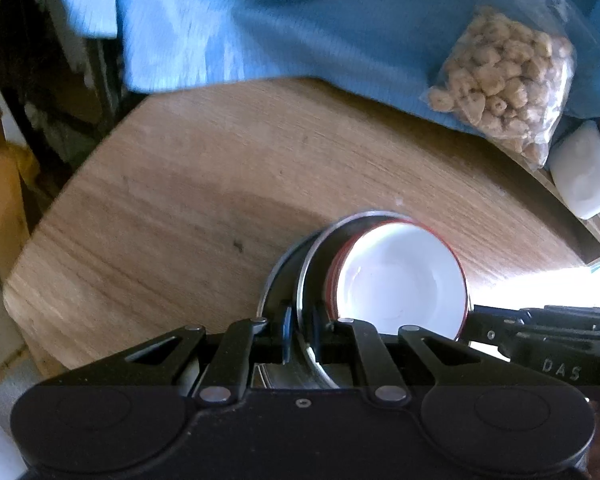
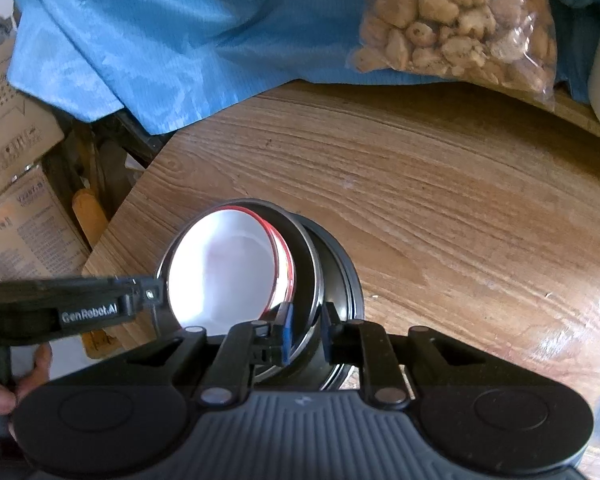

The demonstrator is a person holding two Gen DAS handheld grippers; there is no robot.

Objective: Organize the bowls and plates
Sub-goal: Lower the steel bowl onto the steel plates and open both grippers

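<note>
Jaws of the left gripper and the right gripper each clamp the steel bowl rim; inside sits a white bowl, lower centre on the table.

Bowl: white inside, red rim, nested in steel bowl. Steel bowl: shiny rim, dark inside, sits tilted in a second, outer steel bowl. Stack stands on wooden worktop, near its front edge.

Bowl nested in steel plates on table; bag behind.
</note>
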